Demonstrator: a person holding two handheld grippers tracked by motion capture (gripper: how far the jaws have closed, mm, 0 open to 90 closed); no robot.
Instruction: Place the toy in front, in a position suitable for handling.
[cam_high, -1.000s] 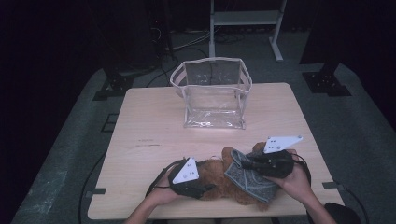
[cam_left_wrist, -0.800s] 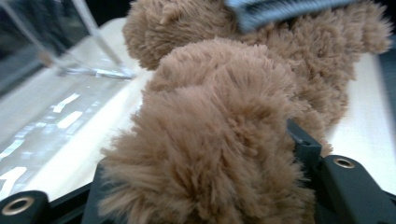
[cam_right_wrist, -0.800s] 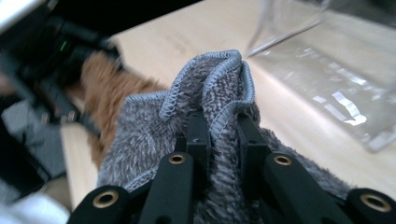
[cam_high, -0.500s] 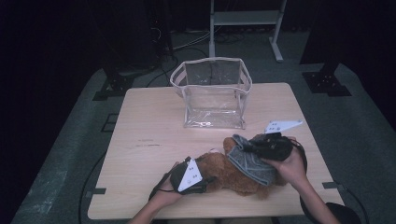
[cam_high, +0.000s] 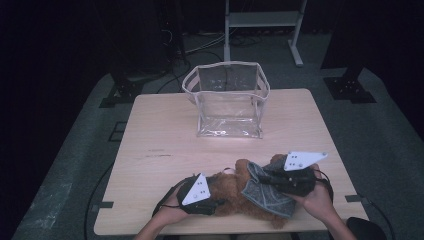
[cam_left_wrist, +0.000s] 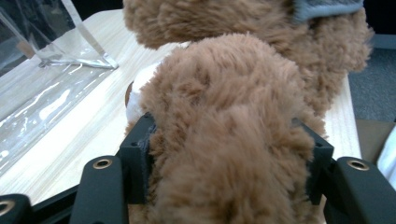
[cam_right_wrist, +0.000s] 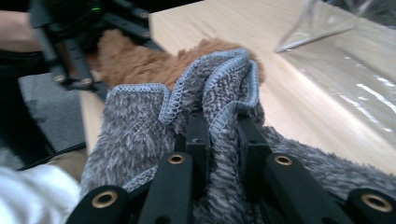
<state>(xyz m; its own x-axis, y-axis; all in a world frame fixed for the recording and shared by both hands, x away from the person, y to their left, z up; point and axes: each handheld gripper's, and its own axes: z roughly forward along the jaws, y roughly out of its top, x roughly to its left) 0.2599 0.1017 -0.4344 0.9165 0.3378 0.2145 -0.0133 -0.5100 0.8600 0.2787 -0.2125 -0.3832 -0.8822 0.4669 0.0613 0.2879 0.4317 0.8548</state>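
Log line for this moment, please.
left gripper: closing on teddy bear | right gripper: shut on grey garment | clear bag: upright, untouched

Teddy bear (cam_left_wrist: 224, 140) head cut off by top edge; grey garment (cam_right_wrist: 140, 126) hides its body.

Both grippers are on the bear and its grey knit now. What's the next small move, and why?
Probably draw the right gripper away from the left one, peeling the grey knit garment along the teddy bear. Its jaws are shut on a fold of the knit, the left gripper clamps a brown furry limb as an anchor, and the garment still drapes over the bear near the table's front edge.
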